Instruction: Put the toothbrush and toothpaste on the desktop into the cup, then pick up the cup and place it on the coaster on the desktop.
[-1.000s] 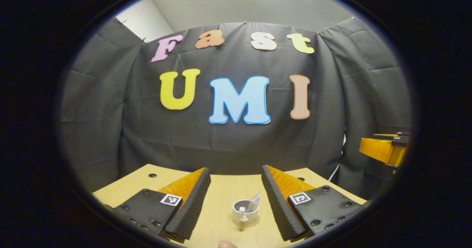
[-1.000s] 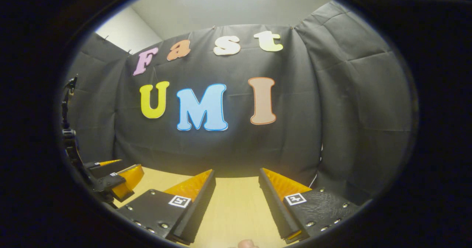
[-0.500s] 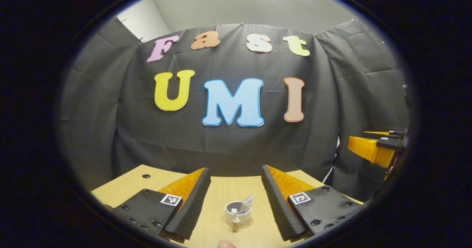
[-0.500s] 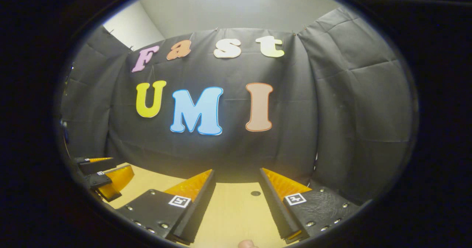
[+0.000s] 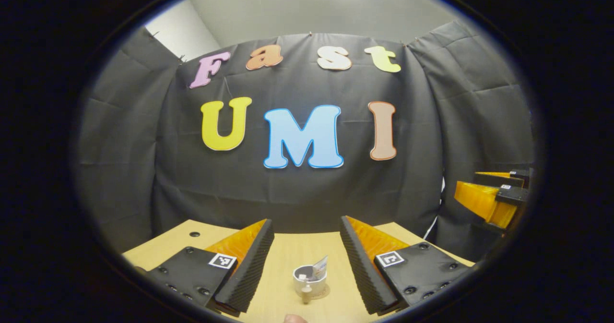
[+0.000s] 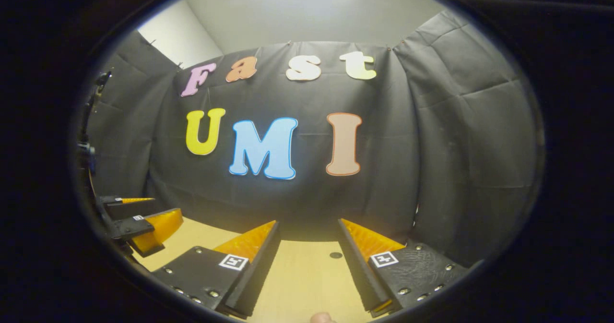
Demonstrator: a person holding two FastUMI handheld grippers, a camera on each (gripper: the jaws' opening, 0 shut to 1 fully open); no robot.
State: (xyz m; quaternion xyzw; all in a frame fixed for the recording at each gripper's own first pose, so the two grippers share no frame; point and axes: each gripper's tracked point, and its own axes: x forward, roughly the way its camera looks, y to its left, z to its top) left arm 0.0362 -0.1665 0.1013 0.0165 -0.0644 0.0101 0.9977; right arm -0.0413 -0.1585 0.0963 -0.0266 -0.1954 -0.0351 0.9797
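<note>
Cup [image 5: 309, 280] sits on the coaster [image 5: 322, 293] on the desktop [image 5: 288, 265], toothpaste [image 5: 319, 267] and toothbrush [image 5: 306, 290] in it — task looks complete. Left gripper [image 5: 307, 260] fingers apart, empty, held back from the cup. Right gripper [image 6: 307, 258] apart too. Versus half a second ago — barely any shift.

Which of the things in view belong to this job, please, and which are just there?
Job:
cup, on the coaster
toothpaste, standing in the cup
toothbrush, leaning out over the cup's near rim
left tool, open
right tool, open

Just there:
desk
cable hole in the desk
black stand at the left edge of the right gripper view
</note>
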